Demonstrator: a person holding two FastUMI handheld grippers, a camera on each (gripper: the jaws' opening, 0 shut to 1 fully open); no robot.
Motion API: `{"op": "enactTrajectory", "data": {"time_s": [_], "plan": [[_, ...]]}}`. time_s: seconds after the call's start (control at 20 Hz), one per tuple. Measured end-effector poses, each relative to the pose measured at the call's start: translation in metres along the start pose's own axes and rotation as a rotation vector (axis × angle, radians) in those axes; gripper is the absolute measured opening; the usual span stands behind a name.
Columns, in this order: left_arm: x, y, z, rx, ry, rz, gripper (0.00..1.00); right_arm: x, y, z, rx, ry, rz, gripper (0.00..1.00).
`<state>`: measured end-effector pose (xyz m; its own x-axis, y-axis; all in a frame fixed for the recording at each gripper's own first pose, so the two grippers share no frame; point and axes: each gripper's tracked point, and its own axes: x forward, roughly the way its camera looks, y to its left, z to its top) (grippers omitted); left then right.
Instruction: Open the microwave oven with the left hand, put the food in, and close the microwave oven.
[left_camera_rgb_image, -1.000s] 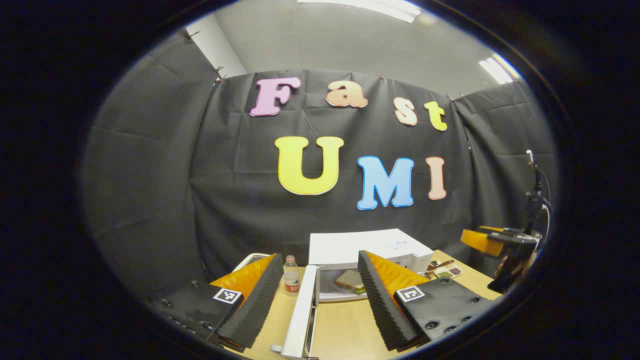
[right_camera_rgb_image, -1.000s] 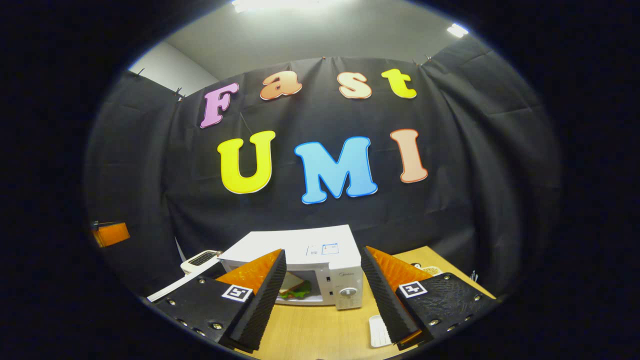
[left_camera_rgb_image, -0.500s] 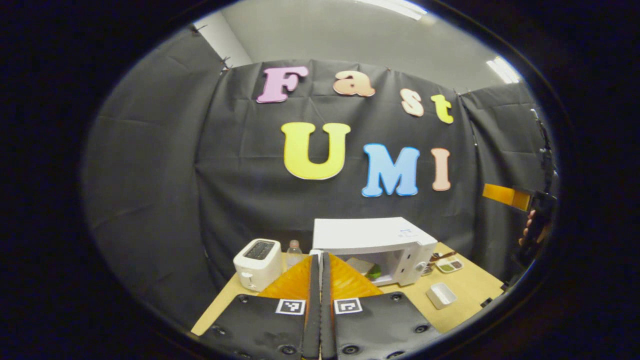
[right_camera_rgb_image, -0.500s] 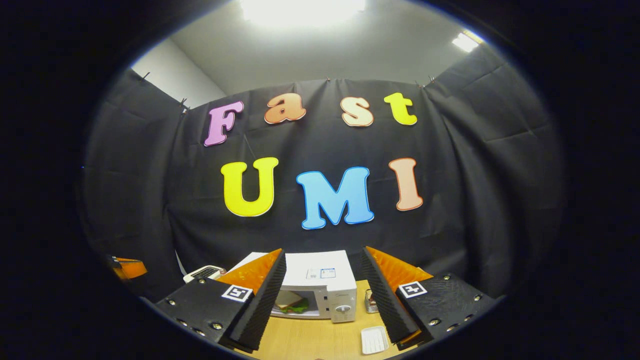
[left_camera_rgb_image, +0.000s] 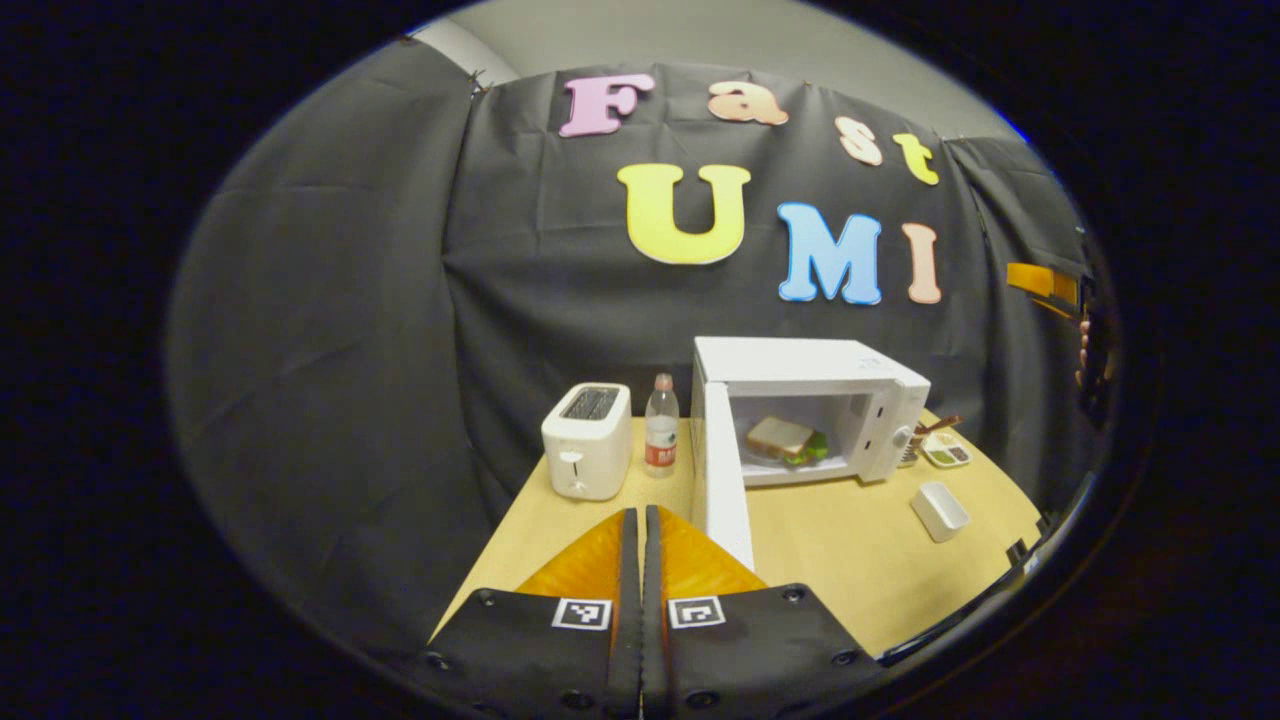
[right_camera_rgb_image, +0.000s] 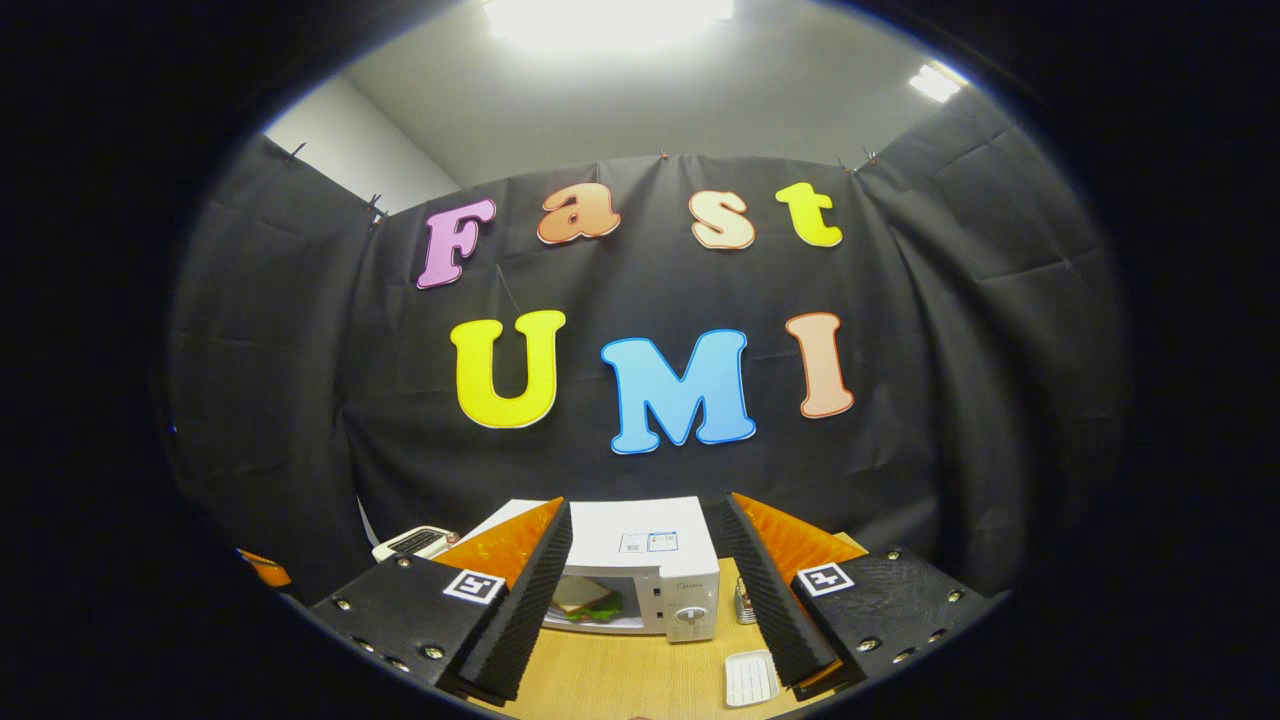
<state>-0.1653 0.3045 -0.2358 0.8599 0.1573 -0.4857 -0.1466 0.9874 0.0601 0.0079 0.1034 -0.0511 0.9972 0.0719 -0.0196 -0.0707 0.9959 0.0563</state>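
My left gripper (left_camera_rgb_image: 641, 560) is pressed fully together, its two fingers meeting along a thin seam with nothing between them. It hovers above the near edge of the table (left_camera_rgb_image: 850, 560), pulled back from everything on it. Just ahead of its tips stands the microwave door (left_camera_rgb_image: 722, 480), swung wide open and seen nearly edge-on, hinged at the left side of the microwave oven (left_camera_rgb_image: 810, 405). Inside the open cavity lies the sandwich (left_camera_rgb_image: 785, 438), flat on the floor of the oven with a bit of green leaf showing at its right edge. Left of the oven stands a small bottle (left_camera_rgb_image: 660, 425) with a red label, upright, and just left of that a white toaster (left_camera_rgb_image: 588, 440). To the right of the oven, near its control panel, sits a small dish of condiments (left_camera_rgb_image: 945, 452), and nearer to me a white rectangular tray (left_camera_rgb_image: 940, 510), apart from the oven. At the far right edge of the left gripper view, the other gripper is partly visible, held up high by a hand (left_camera_rgb_image: 1085, 360).

My right gripper (right_camera_rgb_image: 645, 590) is spread wide and holds nothing. Between its fingers I see the microwave oven (right_camera_rgb_image: 665, 575) with the sandwich (right_camera_rgb_image: 585, 598) inside, and the white tray (right_camera_rgb_image: 748, 678) on the table (right_camera_rgb_image: 620, 680) near my right finger.
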Motion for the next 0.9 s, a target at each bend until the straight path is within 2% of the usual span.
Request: {"op": "enactTrajectory", "data": {"time_s": [0.25,0.55,0.7,0.9], "plan": [[0.011,-0.011,-0.043,-0.014,0.088,-0.016,0.07,0.001,-0.009,0.002,0.001,-0.001,-0.010,0.90],[0.014,-0.040,-0.043,-0.005,0.095,-0.076,0.07,-0.001,-0.020,0.002,-0.003,-0.004,-0.030,0.90],[0.014,-0.067,-0.049,-0.030,0.093,-0.122,0.08,-0.001,-0.023,0.002,0.003,-0.002,-0.028,0.90],[0.012,-0.107,-0.052,-0.016,0.100,-0.176,0.07,-0.002,-0.029,0.004,-0.004,-0.008,-0.027,0.90]]}}
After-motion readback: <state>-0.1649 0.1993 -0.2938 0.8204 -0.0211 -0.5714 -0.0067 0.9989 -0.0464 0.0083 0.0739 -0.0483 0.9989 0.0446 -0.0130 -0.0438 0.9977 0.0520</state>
